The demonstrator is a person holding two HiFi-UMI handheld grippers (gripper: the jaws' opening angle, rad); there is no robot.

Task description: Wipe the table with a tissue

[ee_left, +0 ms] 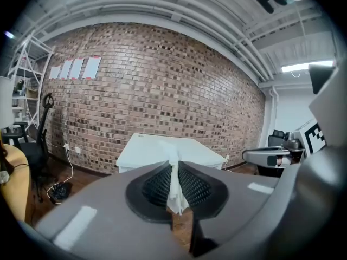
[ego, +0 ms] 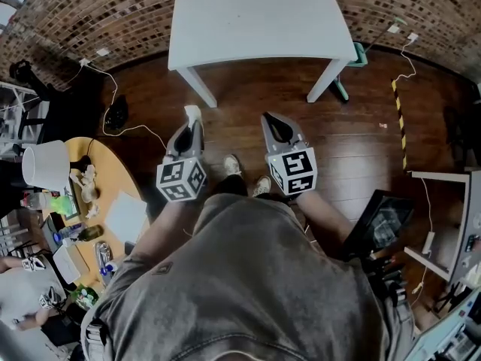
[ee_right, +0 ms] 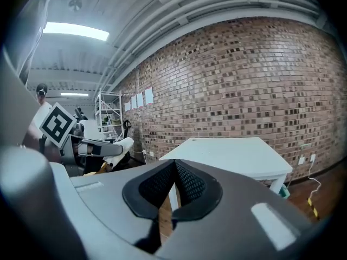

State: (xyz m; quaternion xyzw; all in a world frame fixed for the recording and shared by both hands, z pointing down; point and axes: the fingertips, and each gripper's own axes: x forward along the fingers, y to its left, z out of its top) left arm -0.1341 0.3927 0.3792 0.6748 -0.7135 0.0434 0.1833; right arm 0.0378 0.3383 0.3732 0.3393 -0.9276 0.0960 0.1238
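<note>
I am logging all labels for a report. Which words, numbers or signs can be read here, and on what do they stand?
No text is readable.
Marker cubes: black square patterns only, no letters.
Paper sheets on the brick wall: too small.
Can on the yellow table: label too blurred.

Open floor (ego: 240, 119) fwd to table (ego: 259, 21)
</note>
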